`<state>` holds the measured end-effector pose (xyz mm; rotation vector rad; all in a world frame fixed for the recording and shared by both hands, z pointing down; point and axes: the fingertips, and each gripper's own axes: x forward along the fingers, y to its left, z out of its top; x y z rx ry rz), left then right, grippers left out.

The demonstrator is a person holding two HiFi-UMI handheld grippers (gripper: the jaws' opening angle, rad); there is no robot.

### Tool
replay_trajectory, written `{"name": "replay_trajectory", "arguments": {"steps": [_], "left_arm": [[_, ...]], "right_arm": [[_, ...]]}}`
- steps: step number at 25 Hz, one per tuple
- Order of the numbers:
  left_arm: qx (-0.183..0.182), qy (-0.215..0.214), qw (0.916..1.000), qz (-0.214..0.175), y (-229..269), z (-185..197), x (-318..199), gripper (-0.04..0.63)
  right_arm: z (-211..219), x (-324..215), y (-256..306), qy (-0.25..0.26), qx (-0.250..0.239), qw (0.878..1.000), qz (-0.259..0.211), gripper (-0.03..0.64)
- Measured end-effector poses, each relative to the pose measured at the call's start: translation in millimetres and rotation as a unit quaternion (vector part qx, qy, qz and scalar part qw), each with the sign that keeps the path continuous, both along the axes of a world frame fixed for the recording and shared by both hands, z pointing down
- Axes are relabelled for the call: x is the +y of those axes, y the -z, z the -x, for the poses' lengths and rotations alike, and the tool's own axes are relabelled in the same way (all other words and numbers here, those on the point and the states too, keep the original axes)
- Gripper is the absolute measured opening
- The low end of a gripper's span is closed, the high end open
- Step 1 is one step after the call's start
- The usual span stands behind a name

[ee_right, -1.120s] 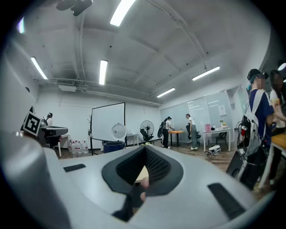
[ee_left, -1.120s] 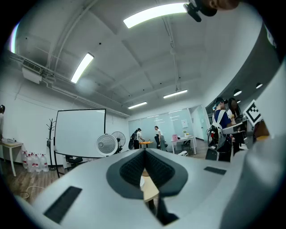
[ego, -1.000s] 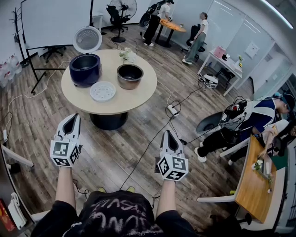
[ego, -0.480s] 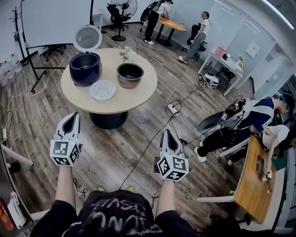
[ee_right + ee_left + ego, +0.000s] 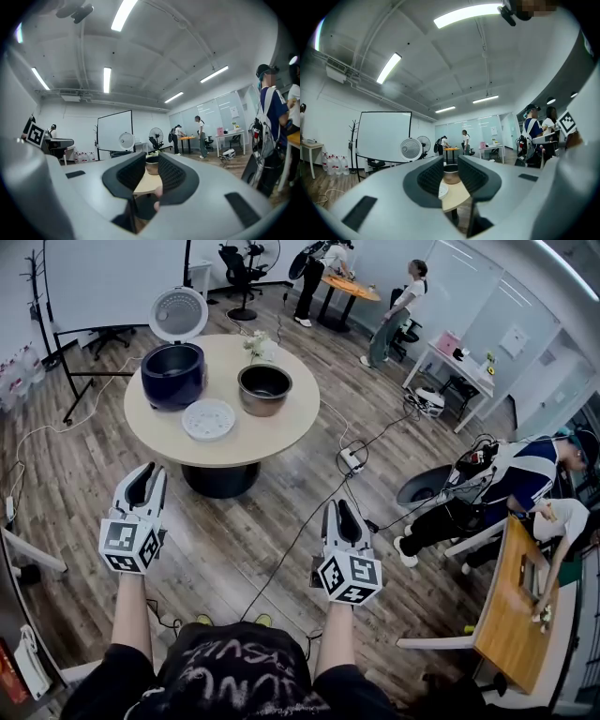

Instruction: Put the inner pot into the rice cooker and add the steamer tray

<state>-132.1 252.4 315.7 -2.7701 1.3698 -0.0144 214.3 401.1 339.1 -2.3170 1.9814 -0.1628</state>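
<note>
Plainly everything turns on the gap ahead: the inner pot stands upright, mouth up, on the right half of the round table, well apart from both grippers, which are held out level over bare floor short of the table's near edge. The left gripper and the right gripper each have their jaws a little way apart, having just been opening, and nothing is between the pads; in each gripper view the far-off pot only lines up in the slot. The pot lies ahead and inward of either hand, neither clearly nearer. The rice cooker, lid raised, sits to the pot's left on the left hand's side, and the steamer tray lies flat in front of and between them, near the table's front edge. I judge the task not yet begun, and the pot, being round, offers its rim from any side
</note>
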Motion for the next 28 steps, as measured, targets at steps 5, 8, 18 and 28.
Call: {"name": "replay_trajectory", "arguments": {"steps": [5, 8, 18, 28], "left_arm": [[-0.003, -0.020, 0.9998, 0.006, -2, -9, 0, 0.253], [-0.005, -0.022, 0.9997, 0.008, -3, -10, -2, 0.317], [-0.002, -0.018, 0.9997, 0.014, -3, -23, 8, 0.351], [-0.006, -0.002, 0.9998, 0.021, -6, -52, 16, 0.351]], "right_arm": [[-1, -1, 0, 0.005, -0.011, 1.000, -0.001, 0.226], [0, -3, -1, 0.017, -0.021, 1.000, -0.004, 0.305], [-10, 1, -10, 0.029, -0.019, 0.999, 0.008, 0.364], [-47, 6, -16, 0.040, -0.041, 0.998, -0.009, 0.365]]}}
